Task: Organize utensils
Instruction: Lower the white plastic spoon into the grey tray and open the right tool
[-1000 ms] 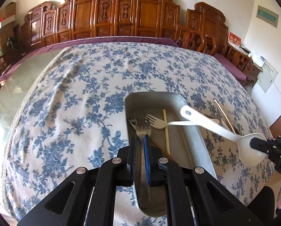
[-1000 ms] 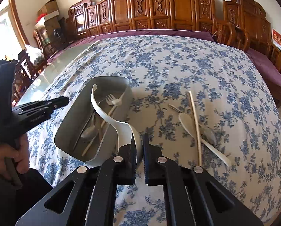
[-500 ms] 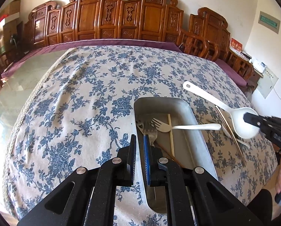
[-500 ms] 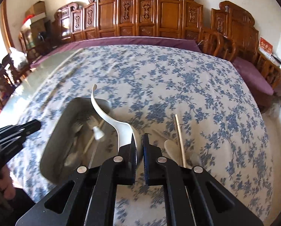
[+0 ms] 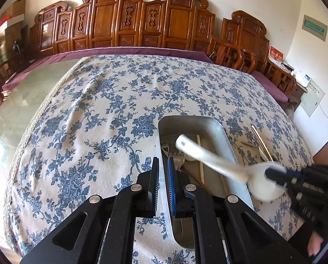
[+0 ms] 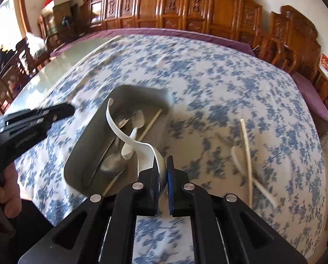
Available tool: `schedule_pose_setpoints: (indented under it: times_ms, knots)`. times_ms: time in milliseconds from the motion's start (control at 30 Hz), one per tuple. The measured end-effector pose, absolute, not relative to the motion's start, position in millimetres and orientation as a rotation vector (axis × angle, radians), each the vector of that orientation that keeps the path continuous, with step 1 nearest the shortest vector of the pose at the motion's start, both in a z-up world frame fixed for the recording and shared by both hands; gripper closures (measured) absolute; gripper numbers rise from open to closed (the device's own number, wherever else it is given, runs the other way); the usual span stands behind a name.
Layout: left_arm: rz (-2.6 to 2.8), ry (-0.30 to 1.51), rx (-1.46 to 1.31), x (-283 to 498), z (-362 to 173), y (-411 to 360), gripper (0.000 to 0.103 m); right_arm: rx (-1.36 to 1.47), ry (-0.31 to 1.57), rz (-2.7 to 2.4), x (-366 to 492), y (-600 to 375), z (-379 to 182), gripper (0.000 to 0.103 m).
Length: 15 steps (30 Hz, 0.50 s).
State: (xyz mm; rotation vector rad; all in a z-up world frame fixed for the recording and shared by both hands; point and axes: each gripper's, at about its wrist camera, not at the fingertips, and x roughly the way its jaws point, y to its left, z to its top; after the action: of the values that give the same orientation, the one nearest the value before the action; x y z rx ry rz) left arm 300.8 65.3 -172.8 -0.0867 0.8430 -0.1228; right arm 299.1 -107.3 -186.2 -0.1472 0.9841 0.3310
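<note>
A: Left wrist view: left gripper (image 5: 162,183) at 6 o'clock, jaws pinched together on the near rim of the grey tray (image 5: 234,151), which lies on the blue-floral tablecloth (image 5: 98,110).

B: And the white ladle (image 5: 210,161)?

A: Blurred, slanting over the tray; bowel end at 4 o'clock, clamped by the right gripper (image 5: 271,175). Chopsticks (image 5: 261,143) on the cloth at 3 o'clock, outside the tray.

B: Right wrist view?

A: Right gripper (image 6: 162,176) at 6 o'clock, jaws closed on the ladle (image 6: 120,129) bowl; handle curves up over the tray (image 6: 87,151) at centre-left. A white fork (image 6: 134,129), w/ a metal spoon (image 6: 111,165), lie inside. Left gripper (image 6: 62,111) at 9 o'clock by the tray's edge.
</note>
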Motion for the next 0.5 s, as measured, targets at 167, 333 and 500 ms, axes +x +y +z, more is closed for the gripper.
schedule_pose_setpoints:
  times_ms: [167,333,500]
  knots:
    - [-0.116,0.834,-0.094,299.2,-170.0,69.5,0.096,-0.100,1.038,0.339,296.6,-93.6,-198.0,0.096]
    - [-0.107,0.821,-0.109,297.5,-165.8,76.9,0.096,0.111,1.118,0.307,307.7,-102.4,-217.1,0.096]
    - [-0.106,0.817,-0.118,297.0,-164.5,80.0,0.096,0.182,1.120,0.279,306.6,-101.1,-225.3,0.095]
